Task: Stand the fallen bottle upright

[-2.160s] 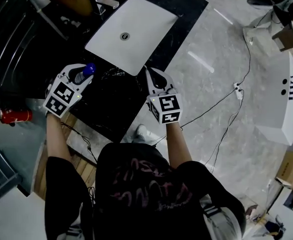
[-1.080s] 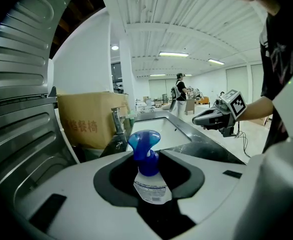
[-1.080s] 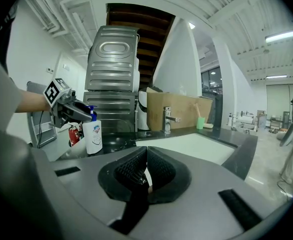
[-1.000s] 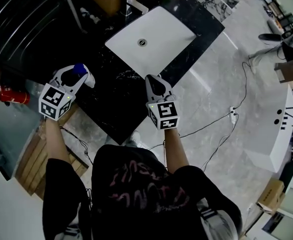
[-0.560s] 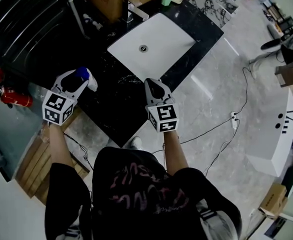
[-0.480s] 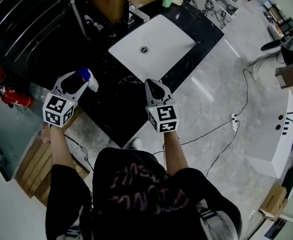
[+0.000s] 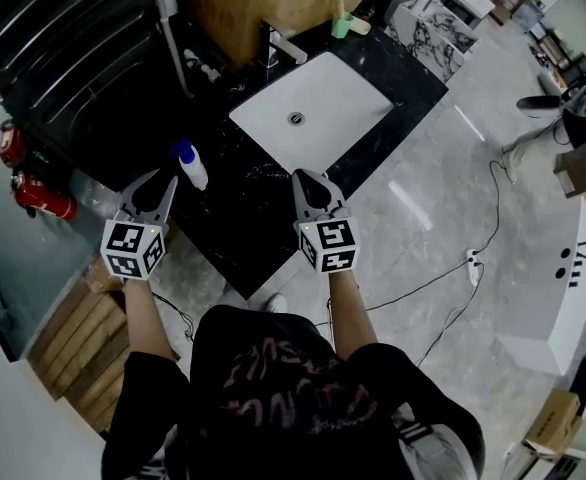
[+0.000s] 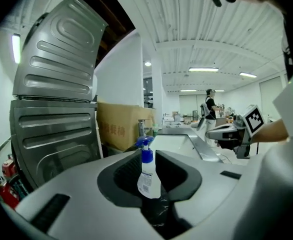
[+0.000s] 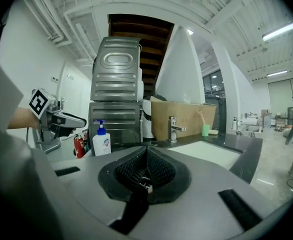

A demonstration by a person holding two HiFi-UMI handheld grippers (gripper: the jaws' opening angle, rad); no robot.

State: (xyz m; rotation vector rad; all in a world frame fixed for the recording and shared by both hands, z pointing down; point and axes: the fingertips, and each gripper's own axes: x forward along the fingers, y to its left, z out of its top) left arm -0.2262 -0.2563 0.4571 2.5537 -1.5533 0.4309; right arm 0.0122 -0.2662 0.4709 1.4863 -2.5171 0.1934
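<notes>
1. Jaws on the left gripper (image 7: 161, 182) are part-way apart and closing. Nothing is pinched between them, and the pads aren't touching anything.
2. Left gripper view lines the bottle (image 7: 193, 171) up right in the gap, but the head view shows it just past the tips, so it's near and not touching.
3. Bottle is a white pump one with a blue top. It's standing upright on the black tabletop (image 7: 243, 208), near the left edge and off to the left of the white sink (image 7: 333, 98).
4. Right gripper (image 7: 311, 180) has its jaws pressed together with nothing in them. It hangs over the front edge of the tabletop, well apart from the bottle.
5. Behind the sink there's a tap (image 9: 174, 129), a green cup (image 9: 206, 130) beside it and a big cardboard box (image 7: 263, 3).
6. Red fire extinguishers (image 7: 45, 196) sit on the floor off to the left.
</notes>
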